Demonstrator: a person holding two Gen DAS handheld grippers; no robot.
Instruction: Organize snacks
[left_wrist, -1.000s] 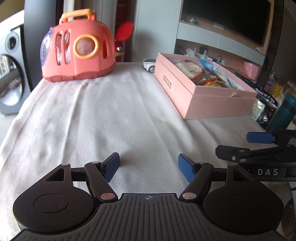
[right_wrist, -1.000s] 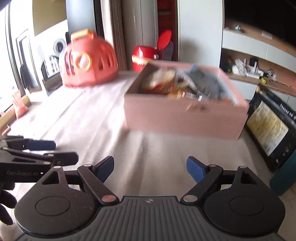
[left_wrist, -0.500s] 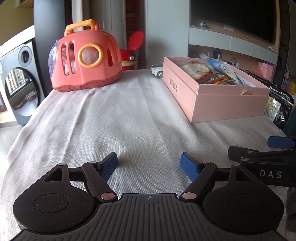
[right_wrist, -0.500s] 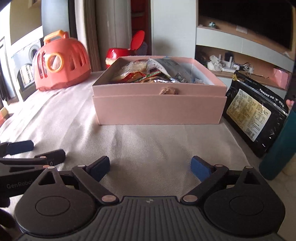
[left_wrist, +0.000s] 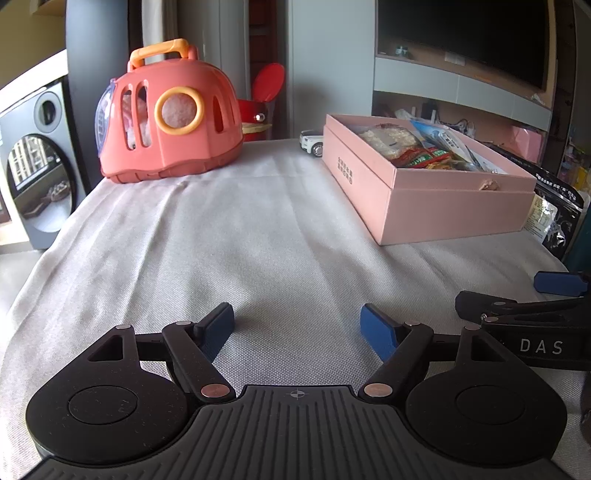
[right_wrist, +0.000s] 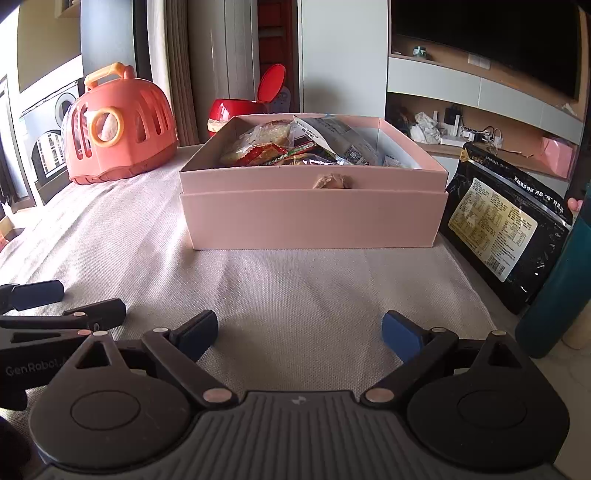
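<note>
An open pink box full of snack packets stands on the cloth-covered table, straight ahead in the right wrist view and at the right in the left wrist view. A black snack bag leans at the box's right side. My left gripper is open and empty above the cloth. My right gripper is open and empty, short of the box. Each gripper shows at the edge of the other's view.
An orange toy carrier stands at the far left of the table. A red bin and a white toy car are behind. A teal bottle stands at the right edge. A white cloth covers the table.
Both grippers have drawn back a little and steadied. The right view has swung to face the pink box squarely. Both stay open and empty.
</note>
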